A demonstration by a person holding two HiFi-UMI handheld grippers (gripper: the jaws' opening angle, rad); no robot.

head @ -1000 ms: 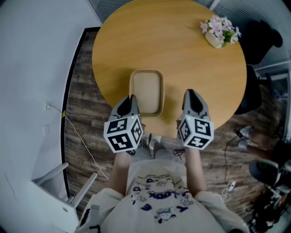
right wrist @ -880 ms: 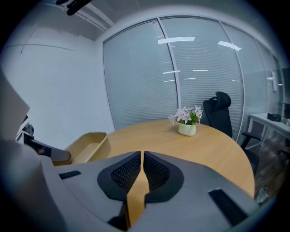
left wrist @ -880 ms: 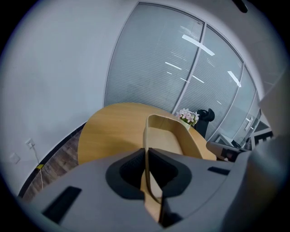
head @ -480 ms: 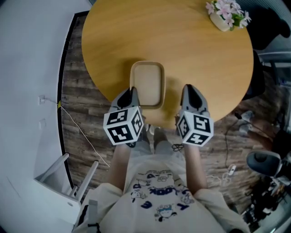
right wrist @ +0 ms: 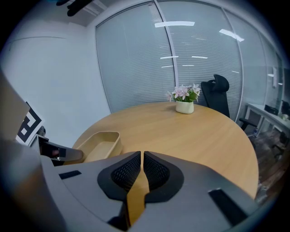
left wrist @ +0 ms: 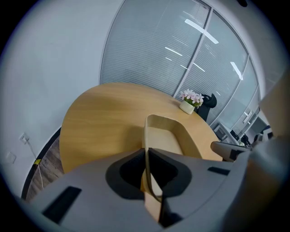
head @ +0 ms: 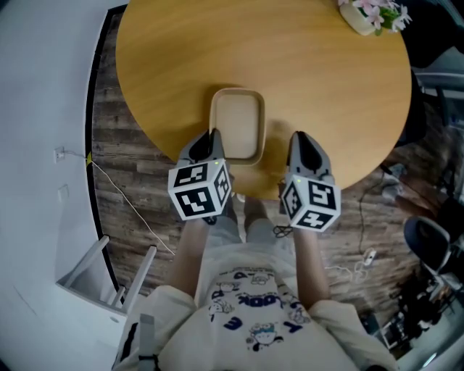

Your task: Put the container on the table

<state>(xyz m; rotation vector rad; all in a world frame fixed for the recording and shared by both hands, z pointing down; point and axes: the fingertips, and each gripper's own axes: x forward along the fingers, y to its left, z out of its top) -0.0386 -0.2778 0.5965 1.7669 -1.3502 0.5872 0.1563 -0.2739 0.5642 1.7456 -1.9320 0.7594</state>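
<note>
A beige oblong container (head: 237, 123) lies on the round wooden table (head: 290, 65), close to its near edge. My left gripper (head: 212, 139) is shut on the container's near left rim. In the left gripper view the thin rim (left wrist: 147, 136) runs straight between the jaws of the left gripper (left wrist: 146, 153), and the container (left wrist: 168, 137) stretches away over the tabletop. My right gripper (head: 299, 141) hovers at the table's edge, right of the container and apart from it. In the right gripper view the right gripper (right wrist: 142, 157) is shut on nothing, with the container (right wrist: 100, 142) to its left.
A white pot of pink flowers (head: 371, 14) stands at the table's far right side. A black office chair (right wrist: 219, 95) is behind it. A white chair (head: 98, 279) and a cable (head: 123, 206) are on the wood floor at the left. Glass walls with blinds (left wrist: 149, 54) close off the far side.
The head view has shifted, so the table and container sit higher in the picture. The left gripper keeps its hold on the rim. Both grippers hold nearly the same places by the table.
</note>
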